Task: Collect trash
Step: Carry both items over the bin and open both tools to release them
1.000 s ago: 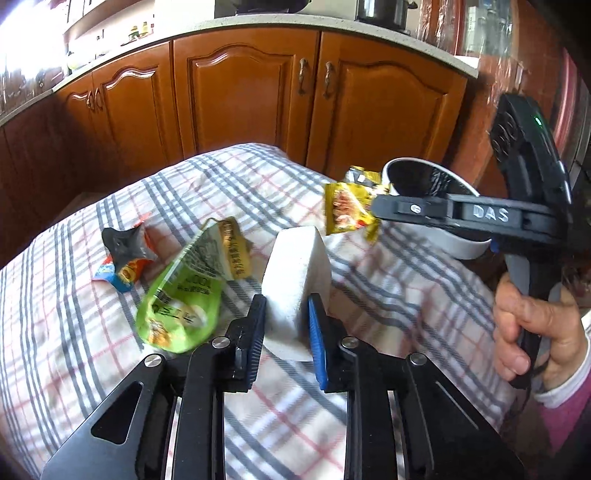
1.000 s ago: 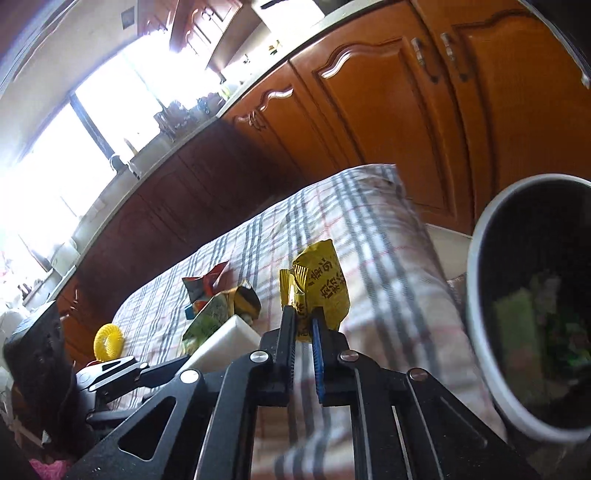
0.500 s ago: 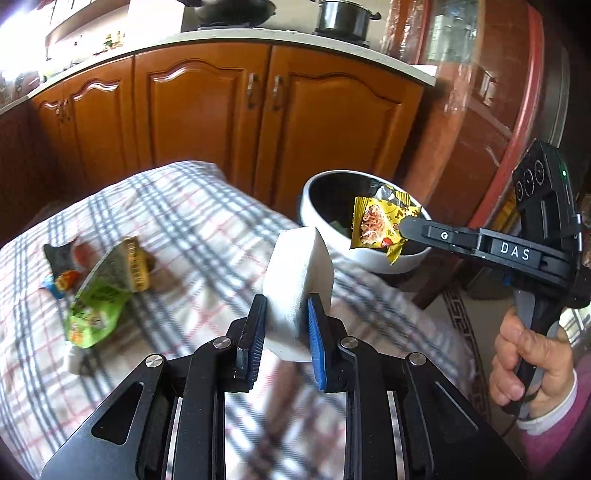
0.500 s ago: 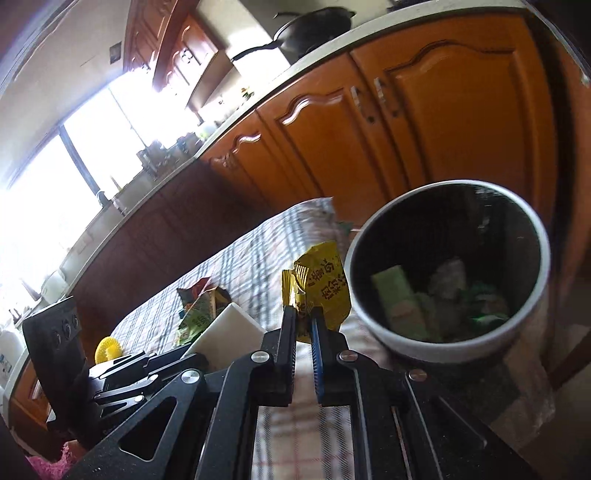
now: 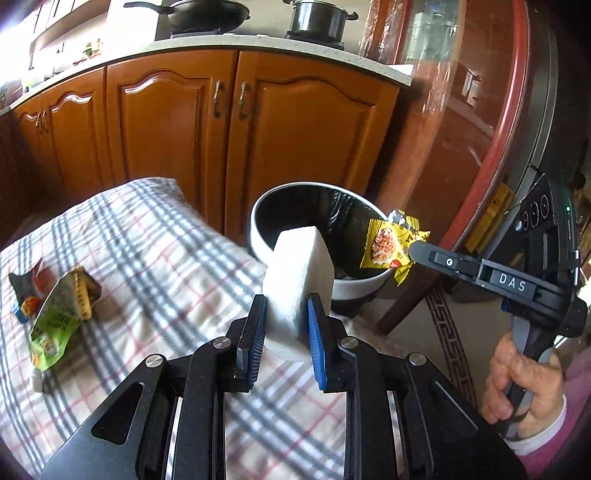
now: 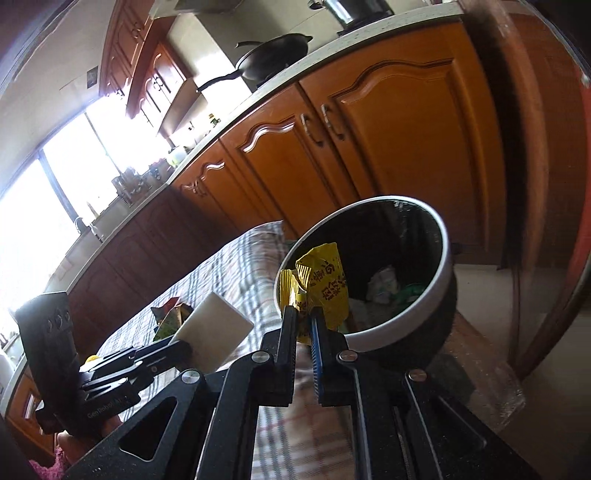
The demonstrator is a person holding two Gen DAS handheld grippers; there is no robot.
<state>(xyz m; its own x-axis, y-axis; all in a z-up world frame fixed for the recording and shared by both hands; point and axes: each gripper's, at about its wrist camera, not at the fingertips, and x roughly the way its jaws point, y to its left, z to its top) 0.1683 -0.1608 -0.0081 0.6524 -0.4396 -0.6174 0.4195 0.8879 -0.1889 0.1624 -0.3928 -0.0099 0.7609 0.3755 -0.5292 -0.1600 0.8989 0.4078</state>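
My left gripper is shut on a white foam block and holds it above the table edge, just short of the white-rimmed trash bin. My right gripper is shut on a yellow snack wrapper held over the bin's near rim; the wrapper shows at the bin's right edge in the left wrist view. The bin holds several pieces of trash. A green wrapper and a red-and-black wrapper lie on the checked tablecloth.
Wooden kitchen cabinets stand behind the table and bin, with a pan and pot on the counter. A dark red door frame is at right. A chair leg stands by the bin.
Both grippers have moved right, off the table toward the bin, each carrying its item. The yellow wrapper now hangs over the bin's rim and the foam block is close to it.
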